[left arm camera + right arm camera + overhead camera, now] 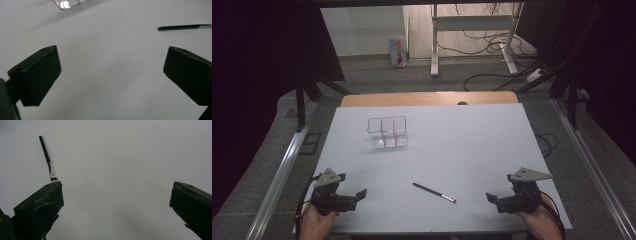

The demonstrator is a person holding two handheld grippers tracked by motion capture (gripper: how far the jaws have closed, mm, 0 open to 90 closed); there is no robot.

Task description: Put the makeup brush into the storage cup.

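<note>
Left gripper (357,196) at near left of the table (472,145), jaws spread, nothing between them. Clear three-cell organizer (387,131) stands far left of centre, well apart from both grippers. Thin black brush (434,192) lies flat near centre, between the two grippers, touching neither. Right gripper (490,198) at near right, jaws spread, empty. High view gives the full layout; left gripper view catches just the organizer's corner (65,3) and brush handle (178,26); right gripper view shows the metal ferrule of the brush (47,157), its tip near one jaw.
</note>
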